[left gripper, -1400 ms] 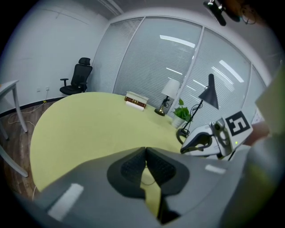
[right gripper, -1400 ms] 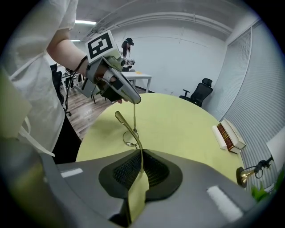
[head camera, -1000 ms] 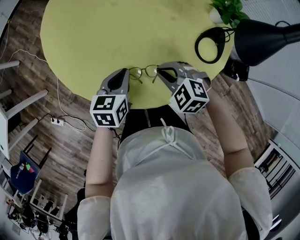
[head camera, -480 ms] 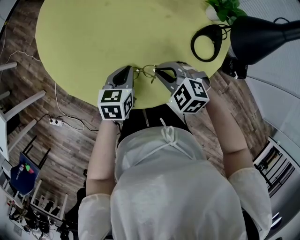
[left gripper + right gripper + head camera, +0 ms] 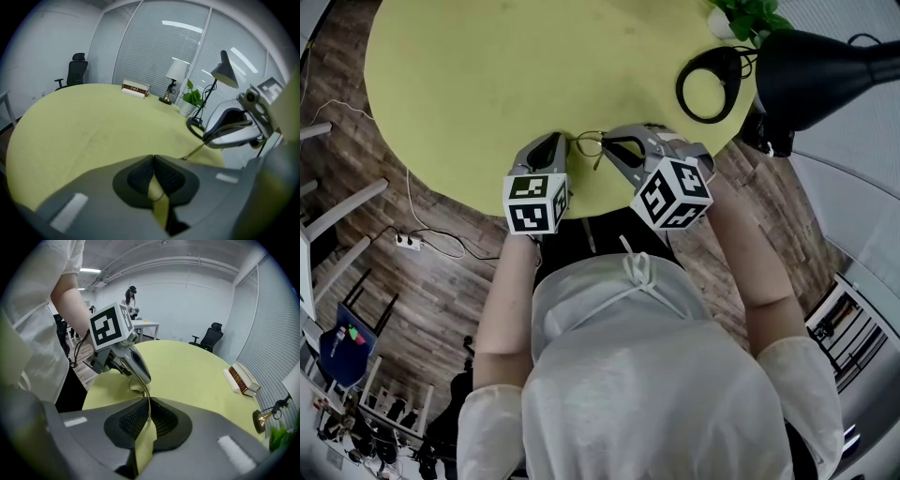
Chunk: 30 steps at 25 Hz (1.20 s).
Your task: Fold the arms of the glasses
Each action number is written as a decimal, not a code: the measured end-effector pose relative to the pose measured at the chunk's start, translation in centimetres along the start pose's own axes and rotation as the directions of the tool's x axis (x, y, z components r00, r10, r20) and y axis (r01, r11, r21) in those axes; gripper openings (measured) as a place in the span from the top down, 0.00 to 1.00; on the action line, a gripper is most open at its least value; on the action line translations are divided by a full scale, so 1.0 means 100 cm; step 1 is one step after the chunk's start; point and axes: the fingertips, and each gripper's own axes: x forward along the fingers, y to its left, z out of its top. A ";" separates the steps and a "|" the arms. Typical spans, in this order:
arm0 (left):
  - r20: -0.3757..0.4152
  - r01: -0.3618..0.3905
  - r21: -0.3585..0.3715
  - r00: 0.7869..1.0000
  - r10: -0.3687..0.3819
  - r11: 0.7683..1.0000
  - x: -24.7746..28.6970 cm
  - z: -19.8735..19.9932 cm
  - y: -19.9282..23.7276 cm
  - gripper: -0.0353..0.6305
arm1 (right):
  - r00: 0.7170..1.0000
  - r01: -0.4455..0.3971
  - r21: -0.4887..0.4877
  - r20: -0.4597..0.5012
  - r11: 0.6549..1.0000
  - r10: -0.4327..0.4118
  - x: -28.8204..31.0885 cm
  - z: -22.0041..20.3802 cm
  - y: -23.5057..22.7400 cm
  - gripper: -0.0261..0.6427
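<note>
Glasses (image 5: 589,142) with a thin golden frame are at the near edge of the round yellow-green table (image 5: 487,75), between the two grippers, which come from the left and from the right.

The left gripper (image 5: 560,142) has its jaws together. In the right gripper view one golden arm (image 5: 133,373) runs into its tip, so I judge that it pinches the end of this arm. The right gripper (image 5: 146,401) is narrow too, and the same golden wire goes down between its pads, so it holds the glasses at the other side.

To my judgement the step in hand is the folding of the first arm: both grips are taken, but the arm looks not yet laid against the lenses. The next move calls for one gripper to keep the frame quiet while the other swings the arm around its hinge toward the lenses. The wire is thin, so the push should be soft and follow the hinge, not bend the metal.

Several things are hard to see. In the head view the glasses are very small and the grippers cover both ends. No view shows the hinges clearly. I cannot tell whether the second arm is open or folded, nor whether the frame touches the table or hangs just above it.
</note>
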 end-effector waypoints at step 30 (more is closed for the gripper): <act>-0.077 -0.020 -0.095 0.997 0.013 0.995 -0.016 -0.041 0.013 0.94 | 0.999 -0.025 -0.043 -0.035 0.999 0.024 0.007 0.010 0.006 0.94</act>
